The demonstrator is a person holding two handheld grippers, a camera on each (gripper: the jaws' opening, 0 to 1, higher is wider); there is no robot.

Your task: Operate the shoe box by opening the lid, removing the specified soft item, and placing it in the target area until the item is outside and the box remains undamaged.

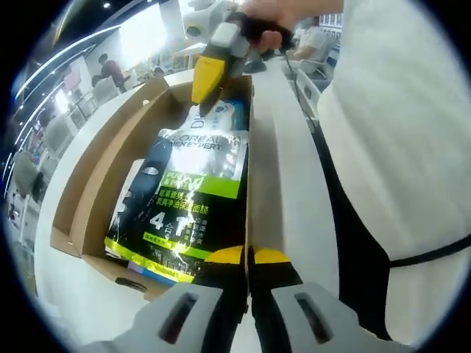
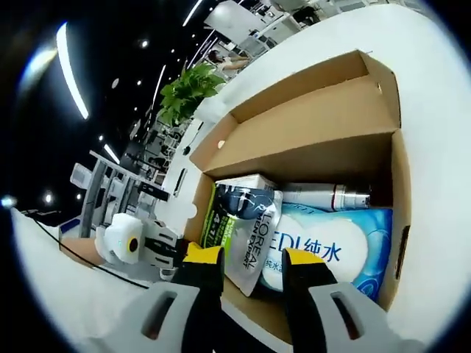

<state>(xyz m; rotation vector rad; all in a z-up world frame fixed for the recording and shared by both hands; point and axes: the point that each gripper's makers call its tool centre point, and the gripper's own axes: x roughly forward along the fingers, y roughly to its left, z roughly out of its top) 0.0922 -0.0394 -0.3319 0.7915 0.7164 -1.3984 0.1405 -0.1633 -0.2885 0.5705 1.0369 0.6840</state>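
Observation:
An open cardboard shoe box point(image 1: 110, 169) lies on a white table, its lid point(image 2: 309, 103) folded back. Inside lies a black and green soft pouch point(image 1: 193, 198) printed L'OREAL MEN EXPERT. My left gripper point(image 1: 247, 255) is shut, and the box's side wall runs into its yellow tips at the near end. My right gripper point(image 2: 254, 266) is open over the pouch's point(image 2: 246, 232) top edge, which sits between the jaws. In the left gripper view the right gripper point(image 1: 204, 95) points down at the pouch's far end, with a hand point(image 1: 272, 18) holding it. The left gripper point(image 2: 173, 254) sits at the box's corner.
A blue pack of pads point(image 2: 331, 250) and a white tube point(image 2: 324, 197) lie in the box beside the pouch. A person in white point(image 1: 397, 184) stands along the table edge. A green plant point(image 2: 188, 92) and office furniture stand beyond the table.

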